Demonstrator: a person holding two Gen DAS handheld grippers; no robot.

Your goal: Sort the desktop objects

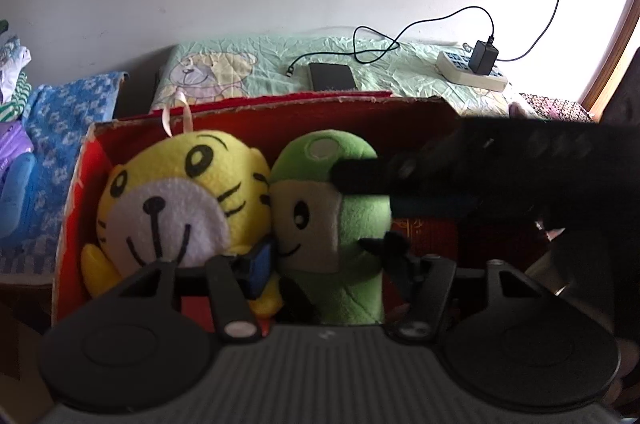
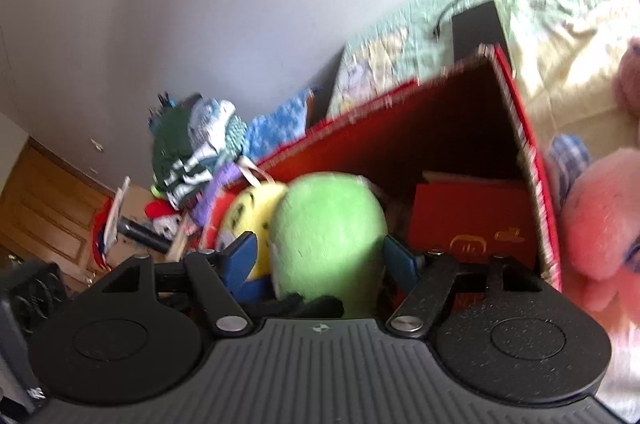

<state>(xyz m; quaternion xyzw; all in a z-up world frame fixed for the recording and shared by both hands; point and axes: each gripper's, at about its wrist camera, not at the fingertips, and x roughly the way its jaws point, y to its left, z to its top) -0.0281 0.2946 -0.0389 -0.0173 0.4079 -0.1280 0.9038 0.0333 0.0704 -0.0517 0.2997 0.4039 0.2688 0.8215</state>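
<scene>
A red cardboard box [image 1: 280, 108] holds a yellow tiger plush [image 1: 180, 192] on the left and a green plush [image 1: 320, 224] beside it. My left gripper [image 1: 332, 264] is open low in the box, its fingers straddling the green plush's body. In the blurred right wrist view, my right gripper [image 2: 320, 256] is shut on the green plush [image 2: 328, 224], whose head fills the gap between the blue pads [image 2: 240, 256]. The left wrist view shows the right gripper's dark finger [image 1: 360, 178] lying across that head. The tiger [image 2: 256, 208] shows behind it.
A flat red case [image 2: 468, 220] lies in the box's right half. A pink plush [image 2: 600, 216] sits outside the right wall [image 2: 532, 160]. Behind the box are a black slab [image 1: 332, 76], a power strip [image 1: 472, 72] with cables, and a blue towel [image 1: 68, 112].
</scene>
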